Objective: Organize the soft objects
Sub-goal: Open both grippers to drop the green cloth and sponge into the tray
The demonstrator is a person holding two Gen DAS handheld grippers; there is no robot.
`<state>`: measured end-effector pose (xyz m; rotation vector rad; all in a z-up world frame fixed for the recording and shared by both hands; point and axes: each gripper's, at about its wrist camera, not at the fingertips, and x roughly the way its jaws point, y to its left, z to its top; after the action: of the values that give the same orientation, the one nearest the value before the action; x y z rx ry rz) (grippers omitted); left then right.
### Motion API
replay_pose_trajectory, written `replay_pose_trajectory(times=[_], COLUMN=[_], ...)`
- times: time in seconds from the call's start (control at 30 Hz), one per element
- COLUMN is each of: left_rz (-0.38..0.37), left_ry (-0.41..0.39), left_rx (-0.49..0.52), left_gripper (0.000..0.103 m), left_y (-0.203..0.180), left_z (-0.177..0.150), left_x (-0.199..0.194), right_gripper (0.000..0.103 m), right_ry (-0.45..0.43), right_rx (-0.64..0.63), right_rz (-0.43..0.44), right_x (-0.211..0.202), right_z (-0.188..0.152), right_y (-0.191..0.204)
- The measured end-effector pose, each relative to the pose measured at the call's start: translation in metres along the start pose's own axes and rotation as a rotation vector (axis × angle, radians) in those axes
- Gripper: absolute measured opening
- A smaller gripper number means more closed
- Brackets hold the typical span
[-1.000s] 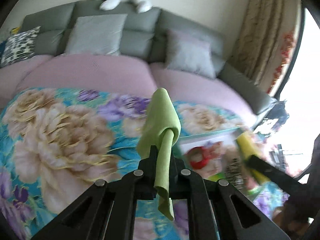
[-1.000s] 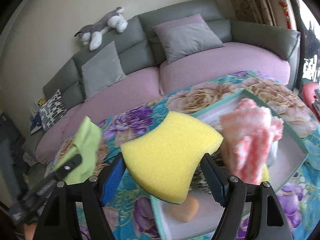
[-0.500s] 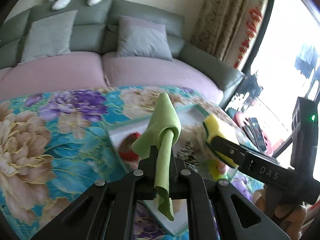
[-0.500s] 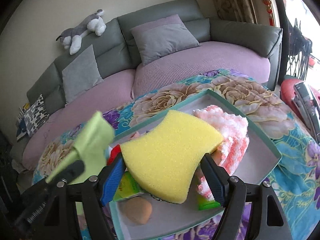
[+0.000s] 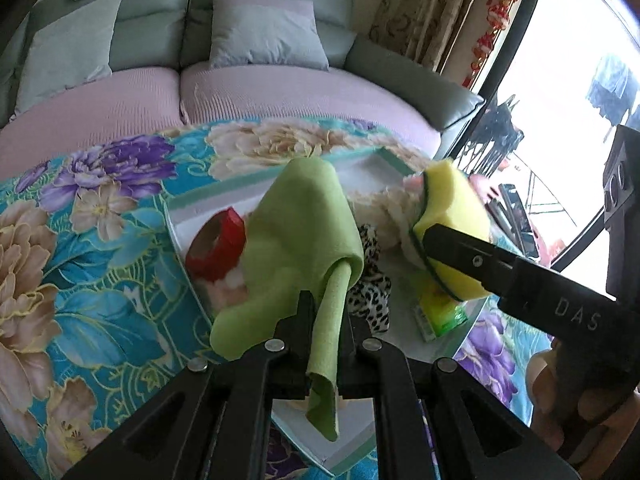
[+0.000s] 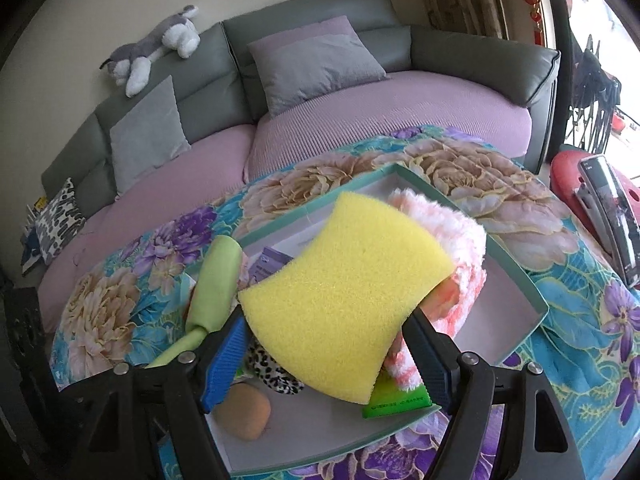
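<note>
My left gripper [image 5: 325,312] is shut on a light green cloth [image 5: 304,236] and holds it above the near left part of a teal-rimmed white box [image 5: 280,184]. The cloth also shows in the right wrist view [image 6: 216,284]. My right gripper [image 6: 328,340] is shut on a yellow sponge [image 6: 344,300], held above the box [image 6: 516,268]; the sponge also shows in the left wrist view [image 5: 452,224]. In the box lie a pink fluffy cloth [image 6: 452,248], a leopard-print piece [image 6: 272,372], a peach ball [image 6: 244,412], a green pack [image 6: 396,400] and a red tape roll [image 5: 216,248].
The box sits on a table with a floral blue cloth [image 6: 580,320]. Behind it is a grey and pink sofa [image 6: 360,112] with cushions and a plush husky [image 6: 152,52]. A red stool with a phone [image 6: 612,216] stands at the right.
Both grippers have moved closer over the box, with their loads still held. The left view swung right, so the box now lies under the green cloth.
</note>
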<state>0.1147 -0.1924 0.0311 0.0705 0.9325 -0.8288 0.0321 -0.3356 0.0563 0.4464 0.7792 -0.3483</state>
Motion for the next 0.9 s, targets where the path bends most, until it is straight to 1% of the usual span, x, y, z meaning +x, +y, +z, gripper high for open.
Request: replay_pose_trajectory(times=[0.03, 0.07, 0.1, 0.13, 0.17, 0.2, 0.33, 0.4, 0.47, 0.5, 0.57, 0.63, 0.7, 0.8, 0.83, 0.9], left_rz=[0.003, 0.004, 0.005, 0.011, 0.015, 0.015, 0.030, 0.042, 0.069, 0.078, 0.099, 0.130, 0.162, 0.228, 0.256, 0.298], left_ry=[0.008, 0.014, 0.020, 0.019, 0.019, 0.022, 0.035, 0.040, 0.035, 0.031, 0.020, -0.007, -0.029, -0.065, -0.074, -0.083], left_rx=[0.000, 0.003, 0.012, 0.019, 0.022, 0.028, 0.061, 0.071, 0.061, 0.055, 0.032, -0.014, -0.053, -0.103, -0.115, -0.129], left_gripper=[0.011, 0.017, 0.027, 0.033, 0.043, 0.049, 0.052, 0.057, 0.061, 0.062, 0.063, 0.066, 0.076, 0.080, 0.082, 0.090], left_y=[0.000, 0.000, -0.001, -0.003, -0.004, -0.006, -0.013, -0.014, -0.011, -0.009, -0.002, 0.009, 0.017, 0.029, 0.033, 0.037], left_z=[0.000, 0.000, -0.001, -0.002, -0.003, -0.004, -0.012, -0.016, -0.021, -0.023, -0.029, -0.036, -0.040, -0.047, -0.050, -0.056], left_x=[0.001, 0.001, 0.001, -0.001, -0.002, -0.002, -0.010, -0.015, -0.024, -0.027, -0.037, -0.049, -0.057, -0.071, -0.076, -0.081], right_gripper=[0.080, 0.080, 0.080, 0.080, 0.080, 0.080, 0.081, 0.085, 0.094, 0.095, 0.095, 0.097, 0.099, 0.100, 0.103, 0.103], right_ry=[0.004, 0.009, 0.014, 0.020, 0.028, 0.036, 0.054, 0.063, 0.063, 0.063, 0.068, 0.069, 0.071, 0.072, 0.072, 0.069], right_rx=[0.001, 0.002, 0.003, 0.003, -0.001, -0.008, -0.024, -0.029, -0.029, -0.027, -0.019, -0.019, -0.026, -0.057, -0.068, -0.096], right_rz=[-0.001, -0.002, -0.002, -0.004, -0.007, -0.010, -0.021, -0.026, -0.030, -0.025, -0.015, -0.014, -0.017, -0.006, -0.003, -0.002], right_x=[0.001, 0.002, 0.003, 0.004, 0.005, 0.007, 0.008, 0.007, 0.005, 0.004, 0.002, -0.002, -0.005, -0.012, -0.014, -0.019], right_z=[0.000, -0.001, -0.001, -0.002, -0.003, -0.004, -0.007, -0.009, -0.011, -0.012, -0.016, -0.019, -0.024, -0.033, -0.035, -0.042], right_y=[-0.001, -0.001, -0.002, -0.003, -0.003, -0.002, -0.001, 0.000, -0.001, -0.001, -0.002, -0.001, 0.001, 0.009, 0.011, 0.018])
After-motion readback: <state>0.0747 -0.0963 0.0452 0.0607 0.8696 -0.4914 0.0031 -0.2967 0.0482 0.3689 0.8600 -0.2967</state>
